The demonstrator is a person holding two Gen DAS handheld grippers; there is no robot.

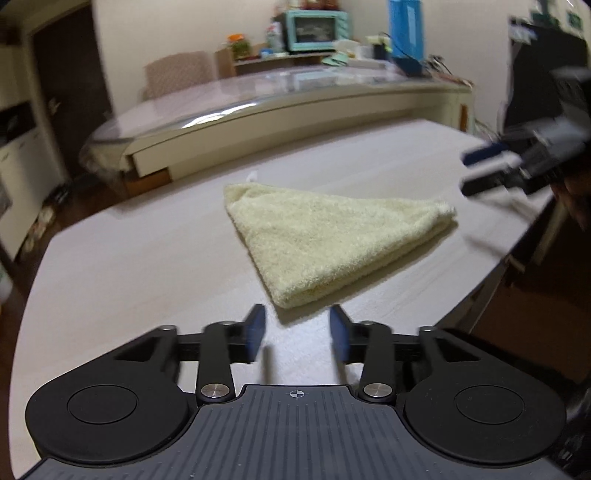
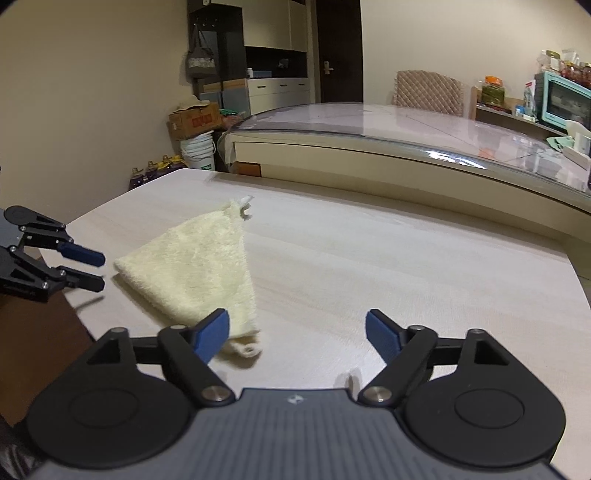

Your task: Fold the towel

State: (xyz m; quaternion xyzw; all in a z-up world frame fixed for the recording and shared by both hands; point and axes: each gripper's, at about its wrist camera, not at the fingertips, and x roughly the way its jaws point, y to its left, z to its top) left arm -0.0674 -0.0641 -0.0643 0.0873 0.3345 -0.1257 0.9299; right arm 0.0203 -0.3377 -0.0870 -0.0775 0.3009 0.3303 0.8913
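A pale yellow towel (image 1: 325, 240) lies folded into a triangle on the light wooden table (image 1: 147, 258). It also shows in the right wrist view (image 2: 195, 266), with a small white tag at its far corner. My left gripper (image 1: 297, 334) is open and empty, just short of the towel's near corner; it also shows at the left edge of the right wrist view (image 2: 98, 269). My right gripper (image 2: 297, 332) is open and empty, its left finger over the towel's near corner; it appears blurred at the right of the left wrist view (image 1: 476, 171).
A long glass-topped table (image 2: 406, 122) stands beyond the wooden table, with a padded chair (image 2: 428, 92) behind it. A teal oven (image 1: 317, 29) and jars sit on a shelf at the back. Boxes and a bucket (image 2: 197, 147) stand on the floor.
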